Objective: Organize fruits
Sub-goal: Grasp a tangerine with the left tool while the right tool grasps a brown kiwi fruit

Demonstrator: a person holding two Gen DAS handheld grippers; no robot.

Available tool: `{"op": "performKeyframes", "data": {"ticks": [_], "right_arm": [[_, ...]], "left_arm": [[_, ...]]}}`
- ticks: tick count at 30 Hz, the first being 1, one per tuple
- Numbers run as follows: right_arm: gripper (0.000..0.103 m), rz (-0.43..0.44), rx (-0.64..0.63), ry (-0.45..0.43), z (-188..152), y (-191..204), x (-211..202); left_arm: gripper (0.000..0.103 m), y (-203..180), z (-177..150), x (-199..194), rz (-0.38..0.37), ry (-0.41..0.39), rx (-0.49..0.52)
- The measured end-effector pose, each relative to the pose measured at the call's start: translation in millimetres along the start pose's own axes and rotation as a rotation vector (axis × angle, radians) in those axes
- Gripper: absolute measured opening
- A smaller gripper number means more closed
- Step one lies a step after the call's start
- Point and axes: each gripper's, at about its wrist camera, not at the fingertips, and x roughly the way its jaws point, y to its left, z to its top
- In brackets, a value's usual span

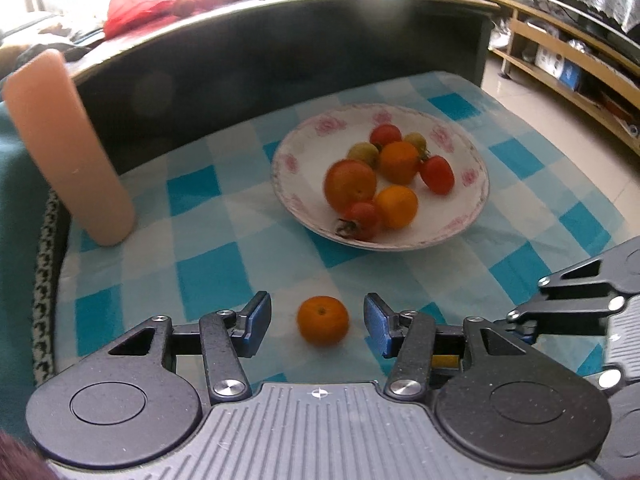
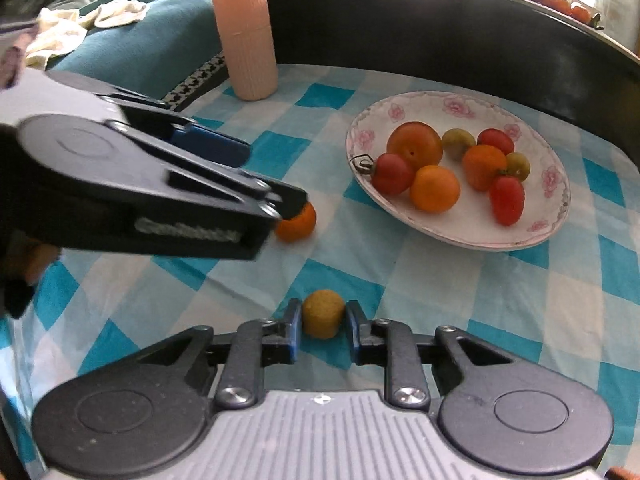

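Both loose fruits are being picked up for the plate (image 1: 280, 184). The left claw (image 1: 317, 322) stands released, straddling a small orange (image 1: 322, 321) on the desk (image 1: 208, 280), its pads apart from the peel; next it must clench, then lift. The right claw (image 2: 323, 322) is clenched on a yellowish round fruit (image 2: 323, 314), probably a tomato, and needs carrying ahead and rightward to the plate. Only the right wrist view shows that fruit; the left view alone shows the gaps beside the orange.
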Motion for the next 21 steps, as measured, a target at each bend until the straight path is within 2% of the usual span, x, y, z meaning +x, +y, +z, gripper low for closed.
{"op": "performKeyframes", "data": {"ticks": [7,12,21], "right_arm": [[0.038,0.005,0.029,0.007,-10.0,-12.5,-15.1],[0.038,0.003,0.044,0.016,-13.9,-19.7,-17.9],[0.038,-0.018,0.069,0.013,-11.7,-30.4,-20.5]], "left_arm": [[0.056,-9.2,-2.6,15.1,0.002,0.018,0.031],[0.044,-10.4,-1.8,25.4,0.01,0.033,0.023],[0.038,-11.1,-4.8,19.3,-0.003,0.031,0.007]]}}
